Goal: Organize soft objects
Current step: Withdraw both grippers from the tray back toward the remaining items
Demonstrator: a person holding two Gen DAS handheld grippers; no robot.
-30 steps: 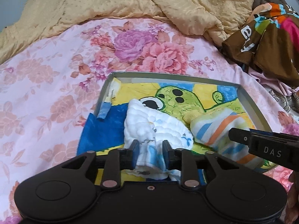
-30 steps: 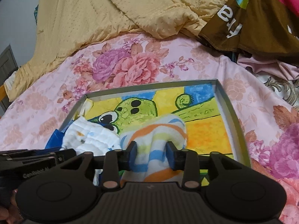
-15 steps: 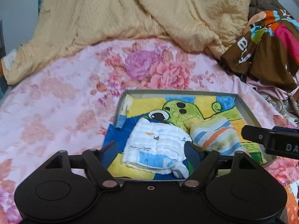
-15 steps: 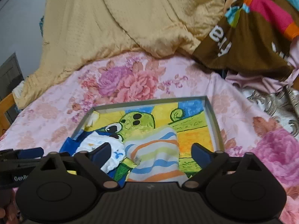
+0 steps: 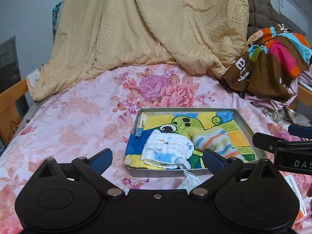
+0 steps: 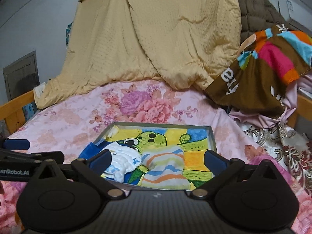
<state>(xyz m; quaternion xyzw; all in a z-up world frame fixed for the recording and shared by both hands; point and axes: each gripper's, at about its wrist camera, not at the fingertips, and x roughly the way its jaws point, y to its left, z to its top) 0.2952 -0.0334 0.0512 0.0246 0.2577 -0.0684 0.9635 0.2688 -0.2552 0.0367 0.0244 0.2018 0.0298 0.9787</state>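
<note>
Left wrist: your left gripper (image 5: 158,160) has just spread wide, empty, backed off the white muslin cloth (image 5: 166,149) lying in the tray (image 5: 246,124) | Right wrist: your right gripper (image 6: 158,160) likewise has just opened, striped cloth (image 6: 165,167) released beside it in the tray — both cloths look placed

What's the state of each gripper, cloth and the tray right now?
Left gripper: open, just opened, nothing between the jaws.
Right gripper: open, just opened, empty.
White quilted cloth: released, in tray, corner over the front rim.
Striped towel: released, in tray.
Shallow grey tray: on the floral bedsheet.
</note>
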